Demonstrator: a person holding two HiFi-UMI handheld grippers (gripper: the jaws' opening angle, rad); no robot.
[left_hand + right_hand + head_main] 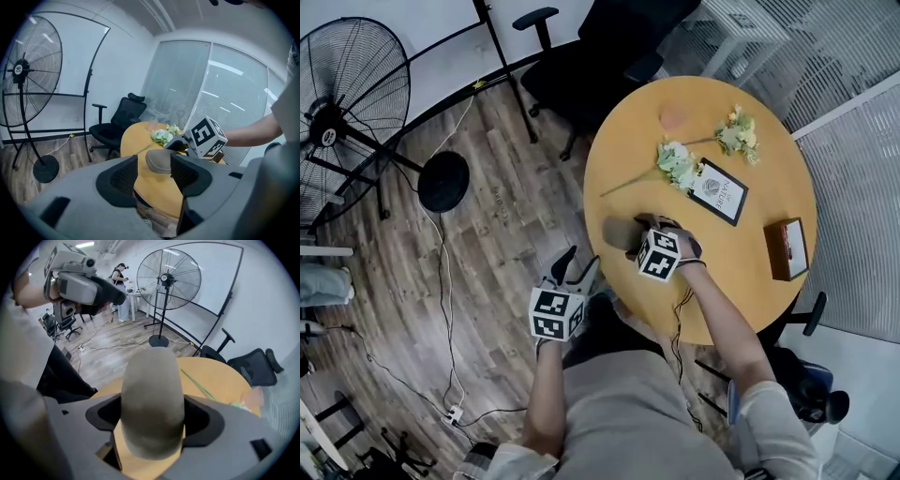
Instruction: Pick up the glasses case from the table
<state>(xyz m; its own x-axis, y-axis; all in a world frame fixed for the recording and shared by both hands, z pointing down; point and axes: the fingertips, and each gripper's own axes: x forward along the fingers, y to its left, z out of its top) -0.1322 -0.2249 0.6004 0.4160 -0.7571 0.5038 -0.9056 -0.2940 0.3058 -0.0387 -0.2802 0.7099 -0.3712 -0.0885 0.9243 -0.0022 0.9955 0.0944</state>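
Observation:
The grey-brown glasses case (pixel 620 232) lies lengthwise between the jaws of my right gripper (pixel 637 234) near the left edge of the round wooden table (pixel 741 281). In the right gripper view the case (pixel 151 394) fills the gap and both jaws press on its sides, so the right gripper (pixel 151 417) is shut on it. Whether the case rests on the table or hangs just above it I cannot tell. My left gripper (pixel 578 265) is off the table over the wooden floor, open and empty. In the left gripper view the left gripper (pixel 153 177) shows the case (pixel 159 161) far beyond its jaws.
On the table lie two artificial flower stems (pixel 678 164) (pixel 737 134), a black framed card (pixel 718 190), a brown box (pixel 787 248) and a pink patch (pixel 673 116). A black office chair (pixel 600 47) stands behind the table, a standing fan (pixel 347 94) at left, cables (pixel 441 281) cross the floor.

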